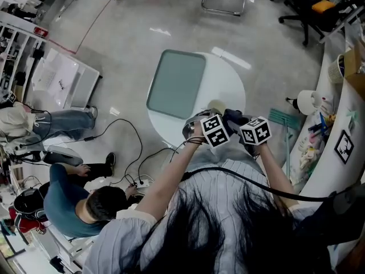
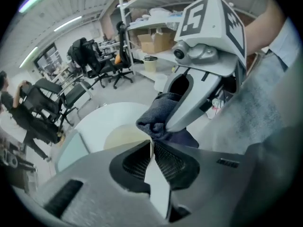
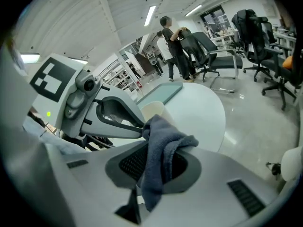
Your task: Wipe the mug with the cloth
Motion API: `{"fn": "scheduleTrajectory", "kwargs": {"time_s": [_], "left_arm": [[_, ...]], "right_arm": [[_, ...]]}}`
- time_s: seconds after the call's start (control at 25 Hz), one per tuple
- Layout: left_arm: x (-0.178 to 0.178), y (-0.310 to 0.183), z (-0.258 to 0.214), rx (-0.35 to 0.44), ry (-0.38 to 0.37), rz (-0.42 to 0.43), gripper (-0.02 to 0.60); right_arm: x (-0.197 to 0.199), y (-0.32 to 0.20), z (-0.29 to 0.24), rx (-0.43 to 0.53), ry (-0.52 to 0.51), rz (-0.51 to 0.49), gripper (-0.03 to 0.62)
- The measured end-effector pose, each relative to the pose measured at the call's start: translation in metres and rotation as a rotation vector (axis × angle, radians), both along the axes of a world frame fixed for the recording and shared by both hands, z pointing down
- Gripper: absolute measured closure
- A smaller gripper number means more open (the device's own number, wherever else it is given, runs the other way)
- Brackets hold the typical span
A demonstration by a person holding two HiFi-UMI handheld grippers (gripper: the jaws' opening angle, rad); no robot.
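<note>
Both forearms reach forward and converge, with the hands close together over the near edge of the round white counter [image 1: 231, 76]. The left tool [image 2: 151, 145] is pressed together on the rim of a cream mug [image 2: 120, 137], which sits directly ahead of it. The right tool [image 3: 158, 150] pinches a dark grey cloth [image 3: 165, 129]. The cloth's bunched end sits against the mug, beside the left tool's tips. Open white surface extends ahead and right of the tools. A grey-green tray [image 1: 177, 83] lies ahead and left, at the counter's edge.
</note>
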State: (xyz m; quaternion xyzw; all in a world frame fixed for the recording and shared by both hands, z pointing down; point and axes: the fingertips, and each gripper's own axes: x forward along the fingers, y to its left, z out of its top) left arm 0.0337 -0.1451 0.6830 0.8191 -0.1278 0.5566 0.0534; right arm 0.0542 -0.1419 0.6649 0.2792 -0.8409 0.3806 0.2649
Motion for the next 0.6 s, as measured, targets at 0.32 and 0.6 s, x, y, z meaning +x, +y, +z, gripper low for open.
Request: {"fn": "scheduleTrajectory", "kwargs": {"time_s": [0.32, 0.6], "left_arm": [[-0.012, 0.003, 0.001, 0.022, -0.124, 0.387, 0.541], [-0.024, 0.011, 0.004, 0.018, -0.194, 0.664, 0.541]], "right_arm": [[0.003, -0.001, 0.001, 0.004, 0.013, -0.033, 0.514], [0.007, -0.005, 0.002, 0.017, 0.045, -0.071, 0.514]]}}
